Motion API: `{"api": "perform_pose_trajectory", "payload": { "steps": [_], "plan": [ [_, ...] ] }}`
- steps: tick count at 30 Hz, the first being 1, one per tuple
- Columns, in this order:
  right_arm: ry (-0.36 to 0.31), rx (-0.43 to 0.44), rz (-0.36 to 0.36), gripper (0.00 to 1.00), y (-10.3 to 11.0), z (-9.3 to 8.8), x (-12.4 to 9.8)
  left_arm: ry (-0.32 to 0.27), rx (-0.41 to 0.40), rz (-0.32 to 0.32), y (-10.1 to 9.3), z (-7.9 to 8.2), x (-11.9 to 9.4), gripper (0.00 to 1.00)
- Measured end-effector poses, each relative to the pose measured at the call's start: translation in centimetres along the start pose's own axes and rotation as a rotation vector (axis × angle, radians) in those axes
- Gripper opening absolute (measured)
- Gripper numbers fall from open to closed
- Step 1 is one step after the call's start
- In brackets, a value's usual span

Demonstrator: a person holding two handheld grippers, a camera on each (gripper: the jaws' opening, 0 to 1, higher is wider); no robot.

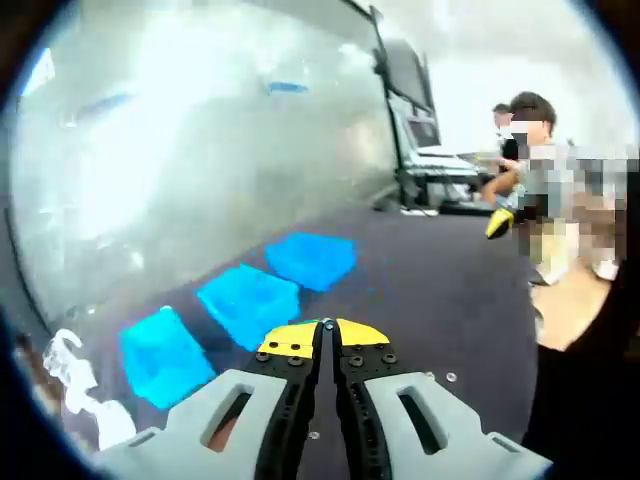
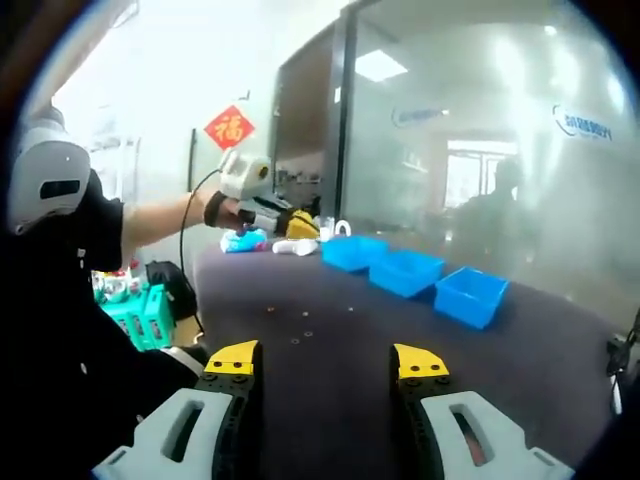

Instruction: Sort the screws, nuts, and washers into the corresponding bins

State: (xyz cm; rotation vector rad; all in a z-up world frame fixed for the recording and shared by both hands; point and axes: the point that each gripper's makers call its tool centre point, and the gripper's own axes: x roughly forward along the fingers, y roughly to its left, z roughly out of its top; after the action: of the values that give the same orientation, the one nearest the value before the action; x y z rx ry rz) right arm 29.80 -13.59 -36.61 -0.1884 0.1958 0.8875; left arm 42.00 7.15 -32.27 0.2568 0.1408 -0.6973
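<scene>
Left gripper (image 1: 327,328): jaws pressing together, gripping nothing, hovering just beside the blue bins (image 1: 248,301).
Right gripper (image 2: 325,362): jaws gaping wide, hanging above the table (image 2: 330,400).
Small hardware (image 2: 290,327): lying scattered near the bins, on the table.

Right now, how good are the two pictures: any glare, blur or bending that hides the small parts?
Left gripper view: strong glare whitens the glass wall, and the three blue bins look soft. Right gripper view: hazy and washed out, with reflections on the glass; the loose parts on the dark table are only specks. Both views bend at the edges.
</scene>
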Motion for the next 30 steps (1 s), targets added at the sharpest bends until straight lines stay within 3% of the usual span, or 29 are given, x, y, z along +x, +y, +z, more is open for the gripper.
{"api": "perform_pose_trajectory", "payload": {
  "steps": [4,8,12,13,17,22,23,30],
  "plan": [
    [-0.012,0.003,-0.008,0.46,-0.2,0.3,0.0,-0.079,-0.038,0.200,3.6,0.6,-0.7,0.02],
    [-0.030,0.010,-0.017,0.46,-0.5,0.8,-0.1,-0.084,-0.040,0.309,5.9,-0.4,-0.9,0.02],
    [-0.032,0.010,-0.020,0.46,-0.5,0.8,-0.1,-0.085,-0.059,0.414,9.7,-1.0,-0.6,0.02],
    [-0.031,0.011,-0.021,0.46,-0.6,0.8,-0.1,-0.090,-0.071,0.433,11.8,-1.0,-0.3,0.02],
    [-0.029,0.016,-0.025,0.46,-0.5,0.7,-0.1,-0.074,-0.070,0.461,14.1,-1.1,0.2,0.02],
    [-0.029,0.019,-0.026,0.46,-0.5,0.8,0.1,-0.066,-0.075,0.548,18.1,-1.7,1.0,0.02],
    [-0.028,0.017,-0.025,0.46,-0.4,0.8,0.2,-0.039,-0.048,0.577,18.9,-2.1,1.0,0.02],
    [-0.024,0.017,-0.023,0.46,-0.3,0.8,0.4,-0.028,-0.114,0.583,21.2,-3.0,3.3,0.02]
  ]
}}
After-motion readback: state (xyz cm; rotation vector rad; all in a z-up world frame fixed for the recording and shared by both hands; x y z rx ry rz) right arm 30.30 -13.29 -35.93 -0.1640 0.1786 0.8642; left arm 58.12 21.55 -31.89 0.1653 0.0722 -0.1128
